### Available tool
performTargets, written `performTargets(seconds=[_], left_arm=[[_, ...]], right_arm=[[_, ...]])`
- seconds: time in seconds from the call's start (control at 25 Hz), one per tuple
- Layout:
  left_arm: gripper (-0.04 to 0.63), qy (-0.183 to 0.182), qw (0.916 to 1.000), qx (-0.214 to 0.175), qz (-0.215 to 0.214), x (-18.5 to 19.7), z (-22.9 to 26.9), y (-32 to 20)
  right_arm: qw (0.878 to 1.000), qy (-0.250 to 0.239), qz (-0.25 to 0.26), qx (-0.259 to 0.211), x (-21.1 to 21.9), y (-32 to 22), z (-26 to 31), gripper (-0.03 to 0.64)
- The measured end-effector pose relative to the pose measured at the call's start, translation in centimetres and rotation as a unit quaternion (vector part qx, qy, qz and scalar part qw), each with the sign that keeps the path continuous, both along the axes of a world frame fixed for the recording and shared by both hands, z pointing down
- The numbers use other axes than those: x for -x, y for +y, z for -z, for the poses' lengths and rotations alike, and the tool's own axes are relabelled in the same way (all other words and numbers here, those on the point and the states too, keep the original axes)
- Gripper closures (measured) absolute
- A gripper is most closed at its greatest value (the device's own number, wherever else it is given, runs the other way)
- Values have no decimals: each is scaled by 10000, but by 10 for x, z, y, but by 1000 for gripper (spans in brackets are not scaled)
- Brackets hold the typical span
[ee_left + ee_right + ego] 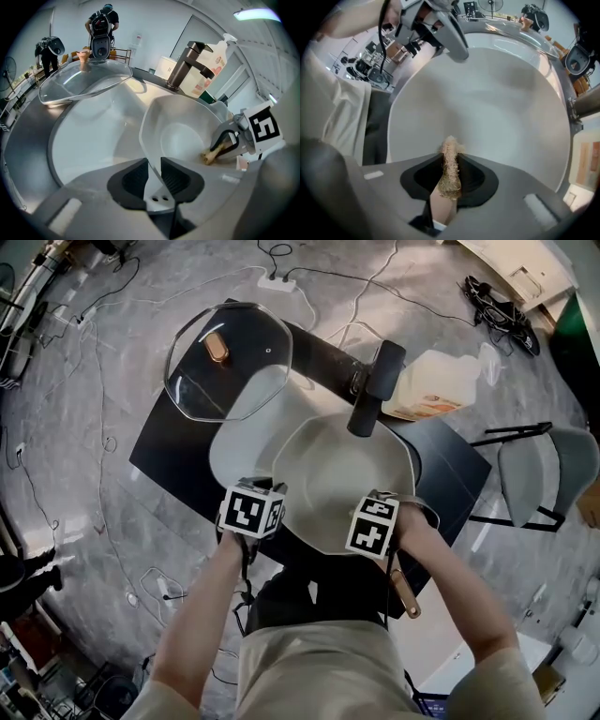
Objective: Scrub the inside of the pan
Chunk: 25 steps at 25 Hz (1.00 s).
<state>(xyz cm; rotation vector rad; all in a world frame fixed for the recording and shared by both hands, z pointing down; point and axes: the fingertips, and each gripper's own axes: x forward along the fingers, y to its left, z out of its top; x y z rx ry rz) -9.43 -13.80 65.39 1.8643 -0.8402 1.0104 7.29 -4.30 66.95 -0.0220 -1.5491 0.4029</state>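
A white pan (pixel 337 474) sits tilted in the round sink (pixel 239 437). My left gripper (pixel 262 512) is shut on the pan's near left rim. In the left gripper view the thin rim (pixel 152 164) runs between the dark pads. My right gripper (pixel 380 521) is shut on a scrubbing brush; its wooden handle (pixel 403 592) sticks back toward the person. In the right gripper view the tan bristles (pixel 450 164) poke out between the jaws, low against the pan's inner wall (pixel 487 108). The left gripper view shows the right gripper (pixel 229 140) with the brush (pixel 212 154) inside the pan (pixel 183 136).
A glass lid (pixel 225 371) with a wooden knob rests over the sink's far left edge. A dark faucet (pixel 375 385) hangs over the pan's far rim, with a soap bottle (pixel 436 385) beside it. A folding chair (pixel 544 465) stands at the right. Cables lie on the floor.
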Motion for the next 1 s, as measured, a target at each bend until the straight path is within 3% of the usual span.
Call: performTargets(seconds=[0.16, 0.28, 0.48, 0.72, 0.88, 1.0], left_arm=[[500, 24, 10000, 7, -4, -1, 1, -1], [502, 21, 10000, -5, -8, 0, 1, -1], [502, 82, 10000, 39, -4, -1, 2, -2], [505, 120, 9999, 66, -2, 0, 2, -1], [505, 119, 9999, 82, 5, 1, 0, 1], [505, 113, 9999, 126, 22, 2, -4, 4]], right_arm=[[9934, -809, -686, 440, 44, 14, 1, 523], [9891, -1199, -778, 365, 77, 11, 3, 522], [9796, -1714, -1049, 56, 116, -15, -2, 522], [9571, -2299, -1732, -337, 135, -60, -9, 520], [9396, -2469, -2193, -898, 129, -97, -11, 520], [9358, -2387, -2147, -1455, 120, -121, -13, 522]])
